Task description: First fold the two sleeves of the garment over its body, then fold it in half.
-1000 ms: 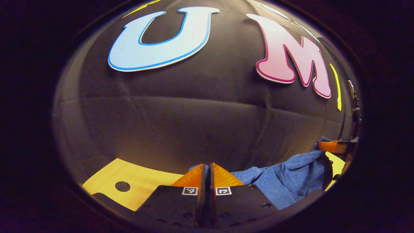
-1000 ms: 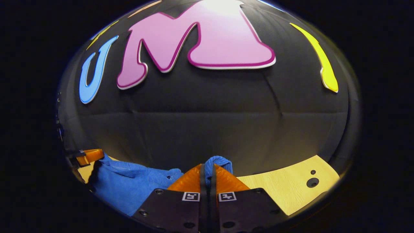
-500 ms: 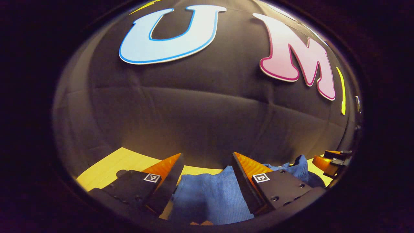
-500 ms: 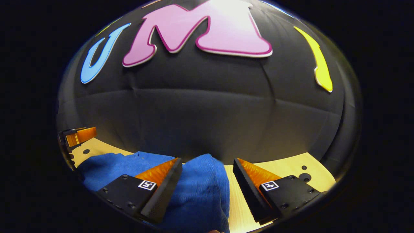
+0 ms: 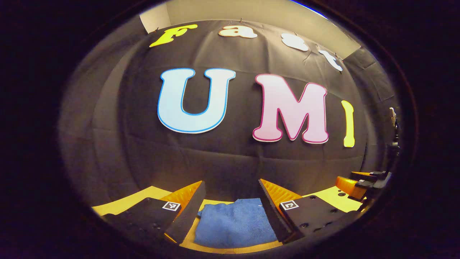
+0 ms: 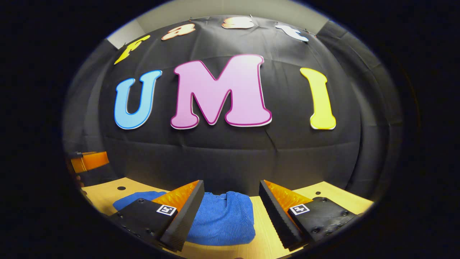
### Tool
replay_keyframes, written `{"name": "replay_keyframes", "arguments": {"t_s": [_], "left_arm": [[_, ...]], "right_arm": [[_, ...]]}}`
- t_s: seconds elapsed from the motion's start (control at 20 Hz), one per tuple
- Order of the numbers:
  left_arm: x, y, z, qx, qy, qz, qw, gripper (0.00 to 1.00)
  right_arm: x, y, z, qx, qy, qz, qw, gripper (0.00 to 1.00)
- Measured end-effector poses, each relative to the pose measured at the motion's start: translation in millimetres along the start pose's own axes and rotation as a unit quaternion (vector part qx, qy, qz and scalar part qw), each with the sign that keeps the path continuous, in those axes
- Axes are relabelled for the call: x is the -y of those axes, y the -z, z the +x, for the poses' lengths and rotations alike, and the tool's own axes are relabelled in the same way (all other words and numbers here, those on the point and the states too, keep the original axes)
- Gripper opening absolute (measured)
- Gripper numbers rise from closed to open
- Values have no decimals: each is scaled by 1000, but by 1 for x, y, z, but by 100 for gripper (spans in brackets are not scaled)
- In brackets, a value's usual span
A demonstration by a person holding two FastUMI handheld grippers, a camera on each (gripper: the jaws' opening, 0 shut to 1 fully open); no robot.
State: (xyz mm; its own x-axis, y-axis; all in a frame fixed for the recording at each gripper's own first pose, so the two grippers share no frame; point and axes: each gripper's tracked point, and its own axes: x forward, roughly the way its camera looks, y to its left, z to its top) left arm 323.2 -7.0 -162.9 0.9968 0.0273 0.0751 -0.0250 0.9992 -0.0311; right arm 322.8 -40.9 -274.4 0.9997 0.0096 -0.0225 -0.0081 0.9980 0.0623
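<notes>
Both my grippers hang wide open, nothing held: left gripper (image 5: 230, 205), right gripper (image 6: 230, 208). The blue garment (image 6: 222, 221) lies on the tabletop (image 6: 323, 196) as a compact bundle, just past my fingers in both views. No sleeve sticks out, so I judge sleeves folded and the half fold done (edge alignment hard to tell through the fisheye). Nothing obvious left but pulling clear.

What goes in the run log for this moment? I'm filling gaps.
phase: released | left gripper: open | right gripper: open | blue garment: folded, lying on wooden table
</notes>
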Motion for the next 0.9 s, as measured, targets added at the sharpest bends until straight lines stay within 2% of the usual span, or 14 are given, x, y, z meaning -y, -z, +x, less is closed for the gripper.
{"name": "replay_keyframes", "arguments": {"t_s": [0.15, 0.3, 0.45, 0.55, 0.65, 0.8, 0.9], "left_arm": [[-10, -11, -50, -9, -5, 26, 1000, 83], [-23, -12, -117, -31, -22, 19, 999, 83], [-42, -10, -170, -61, -68, 7, 996, 83], [-46, -18, -201, -76, -83, -3, 994, 83], [-48, -39, -227, -75, -93, -13, 993, 83], [-46, -79, -261, -55, -102, -11, 993, 83], [-30, -107, -280, -37, -81, 7, 996, 83]], "right_arm": [[-5, -22, -41, 12, 0, 7, 1000, 98], [-14, -33, -89, 4, -4, 1, 1000, 98], [-15, -54, -137, 6, 8, 2, 1000, 98], [-17, -66, -170, -10, 14, 4, 1000, 97], [-12, -83, -197, -27, 20, -5, 999, 97], [-14, -117, -231, -44, -1, -41, 998, 97], [-25, -147, -253, -42, -17, -45, 998, 98]]}}
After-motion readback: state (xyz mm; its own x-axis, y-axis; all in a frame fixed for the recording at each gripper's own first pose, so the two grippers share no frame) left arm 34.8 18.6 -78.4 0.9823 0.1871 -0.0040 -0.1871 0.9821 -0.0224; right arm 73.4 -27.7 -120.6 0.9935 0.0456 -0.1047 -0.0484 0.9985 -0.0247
